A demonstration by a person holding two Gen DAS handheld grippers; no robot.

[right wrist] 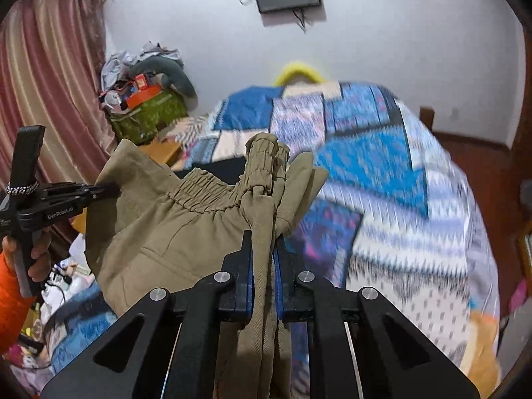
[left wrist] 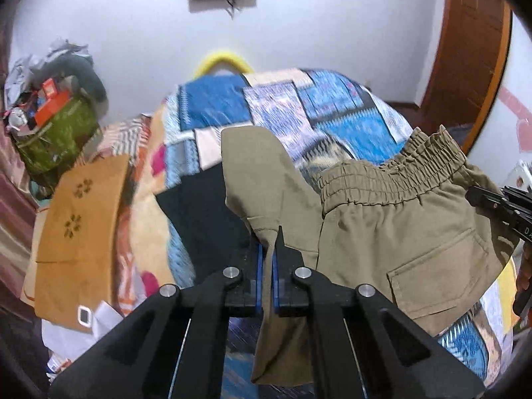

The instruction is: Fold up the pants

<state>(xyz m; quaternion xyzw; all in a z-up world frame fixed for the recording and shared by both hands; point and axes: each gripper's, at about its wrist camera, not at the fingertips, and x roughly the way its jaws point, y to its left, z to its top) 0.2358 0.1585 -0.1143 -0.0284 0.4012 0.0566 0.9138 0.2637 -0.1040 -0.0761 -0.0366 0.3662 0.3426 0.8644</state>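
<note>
While both claws pinch, khaki pants (elastic-gathered) drape.

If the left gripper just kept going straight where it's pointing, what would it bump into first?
Probably the khaki pants it already pinches in the left gripper. Past that cloth lies the dark garment on the patchwork bedspread, though depth is hard to judge.

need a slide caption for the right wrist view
Right gripper clamps khaki pants at the waistband, left gripper holding the far side above the bed.
</note>
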